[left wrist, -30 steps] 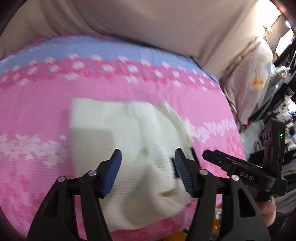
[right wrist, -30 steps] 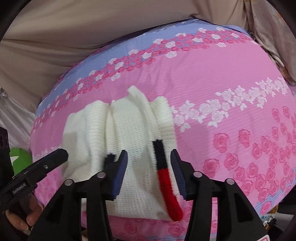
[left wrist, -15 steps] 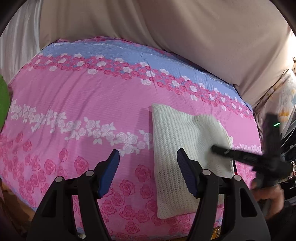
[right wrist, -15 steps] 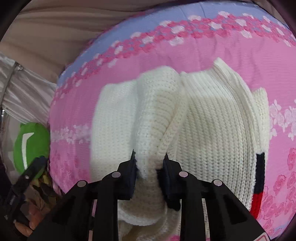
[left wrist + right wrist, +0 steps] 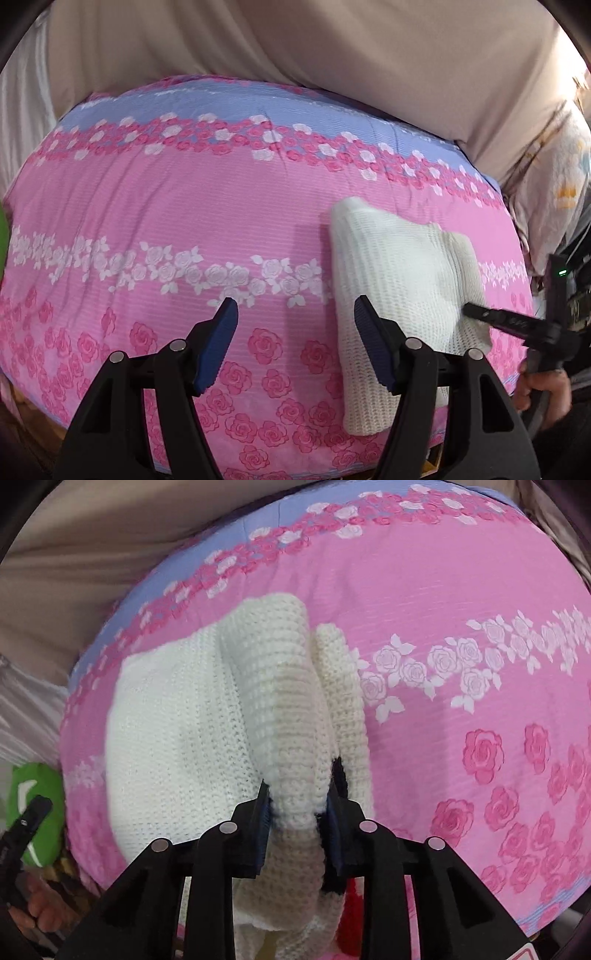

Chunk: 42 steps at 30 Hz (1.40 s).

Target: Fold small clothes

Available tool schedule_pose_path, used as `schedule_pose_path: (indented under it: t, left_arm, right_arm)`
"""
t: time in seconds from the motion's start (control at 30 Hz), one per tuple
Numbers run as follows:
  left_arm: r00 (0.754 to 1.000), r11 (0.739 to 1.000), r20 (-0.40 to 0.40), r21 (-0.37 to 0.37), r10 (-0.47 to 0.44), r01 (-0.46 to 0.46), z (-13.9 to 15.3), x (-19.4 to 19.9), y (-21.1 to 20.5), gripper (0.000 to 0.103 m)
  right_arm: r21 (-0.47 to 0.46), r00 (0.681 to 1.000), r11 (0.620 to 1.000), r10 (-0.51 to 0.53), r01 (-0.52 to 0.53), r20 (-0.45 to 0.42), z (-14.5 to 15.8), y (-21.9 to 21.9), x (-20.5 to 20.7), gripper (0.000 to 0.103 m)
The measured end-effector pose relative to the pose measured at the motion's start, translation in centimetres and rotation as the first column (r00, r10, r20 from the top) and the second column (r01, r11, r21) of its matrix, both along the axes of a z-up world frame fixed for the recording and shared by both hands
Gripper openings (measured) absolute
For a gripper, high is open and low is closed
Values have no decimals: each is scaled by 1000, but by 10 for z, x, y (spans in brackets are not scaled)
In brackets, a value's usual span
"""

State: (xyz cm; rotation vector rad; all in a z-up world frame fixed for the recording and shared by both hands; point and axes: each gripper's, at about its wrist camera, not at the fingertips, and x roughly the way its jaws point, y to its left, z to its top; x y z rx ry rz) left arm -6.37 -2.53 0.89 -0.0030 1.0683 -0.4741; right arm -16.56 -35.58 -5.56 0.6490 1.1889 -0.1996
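A cream knitted garment (image 5: 402, 280) lies partly folded on the pink rose-patterned bedspread (image 5: 184, 206), to the right in the left wrist view. My left gripper (image 5: 295, 347) is open and empty, above bare bedspread just left of the garment's left edge. In the right wrist view my right gripper (image 5: 299, 808) is shut on a bunched fold of the cream garment (image 5: 184, 731). A red and black trim (image 5: 351, 915) shows under the right finger. The right gripper's tip (image 5: 480, 314) shows at the garment's right edge.
A beige cloth (image 5: 295, 55) drapes behind the bed. A pale printed pillow (image 5: 554, 177) sits at the far right. A green object (image 5: 33, 812) lies beyond the bed's left edge in the right wrist view. The bedspread's front edge is close below both grippers.
My right gripper has closed on a fold of the garment and pulled it up and over. My left gripper has moved left, off the garment, and stays open.
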Motion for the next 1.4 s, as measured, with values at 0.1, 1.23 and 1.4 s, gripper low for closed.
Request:
schedule_pose_path:
  t: [0.1, 1.23, 1.4]
  left_arm:
    - [999, 999, 5, 2, -41, 41, 1, 1, -16, 68]
    - [987, 986, -87, 82, -135, 142, -34, 0, -66, 70]
    - [989, 987, -78, 87, -129, 135, -37, 4, -71, 70]
  right_arm:
    - [-28, 997, 1000, 8, -5, 72, 36, 10, -13, 45]
    - [-9, 996, 999, 35, -36, -76, -3, 33, -71, 19]
    - [-131, 1000, 991, 19, -18, 11, 38, 20, -43, 57]
